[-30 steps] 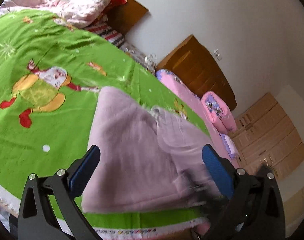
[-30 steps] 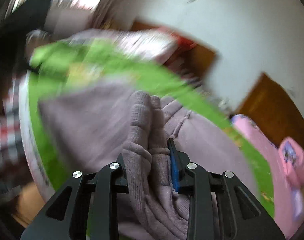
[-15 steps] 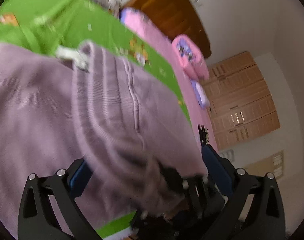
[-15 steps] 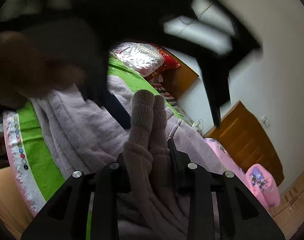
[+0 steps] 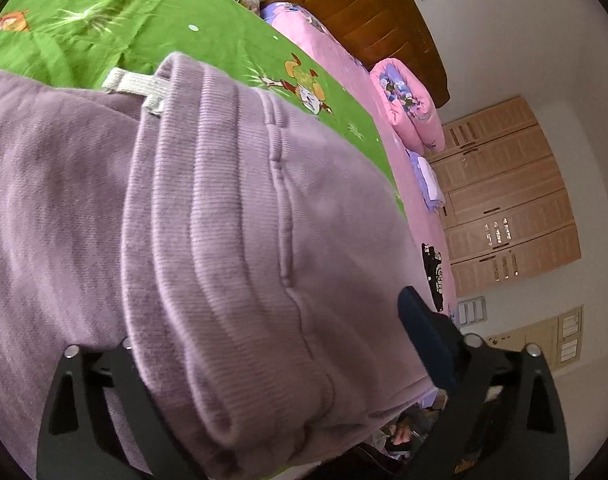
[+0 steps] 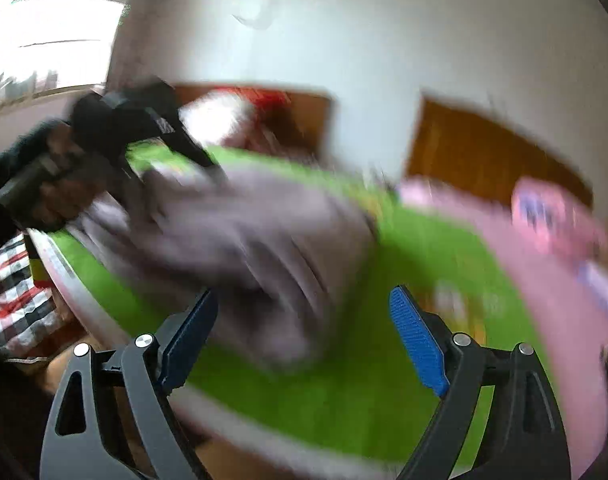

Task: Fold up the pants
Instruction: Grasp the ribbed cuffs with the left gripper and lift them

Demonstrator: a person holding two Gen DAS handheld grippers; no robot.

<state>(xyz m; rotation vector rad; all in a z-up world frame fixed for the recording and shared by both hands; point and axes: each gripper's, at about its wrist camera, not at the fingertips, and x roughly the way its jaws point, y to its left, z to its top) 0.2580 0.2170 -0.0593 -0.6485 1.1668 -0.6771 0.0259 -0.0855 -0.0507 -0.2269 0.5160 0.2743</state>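
Note:
The lilac pants (image 5: 232, 208) lie folded on the green blanket (image 5: 152, 28), with the ribbed waistband and a white drawstring (image 5: 136, 86) on top. My left gripper (image 5: 280, 328) stands wide around the thick fold. Its right pad (image 5: 424, 340) shows beside the cloth and the left one is hidden under it. In the blurred right wrist view the pants (image 6: 244, 232) lie ahead of my right gripper (image 6: 304, 336). Its jaws are opening, with nothing between the blue pads. The left gripper (image 6: 136, 128) sits in a hand at the pants' far left.
The green blanket (image 6: 344, 380) covers the bed up to its white border (image 6: 84, 300). A pink bedspread (image 5: 344, 64) with a rolled pink quilt (image 5: 408, 100) lies to the right. Behind stand wooden headboards (image 5: 368, 16) and a wardrobe (image 5: 504, 200). Checked cloth (image 6: 12, 292) hangs at the left.
The right gripper let go of the bunched pants fabric, opened wide and drew back. The left gripper closed in on the folded pants, which now fill its view.

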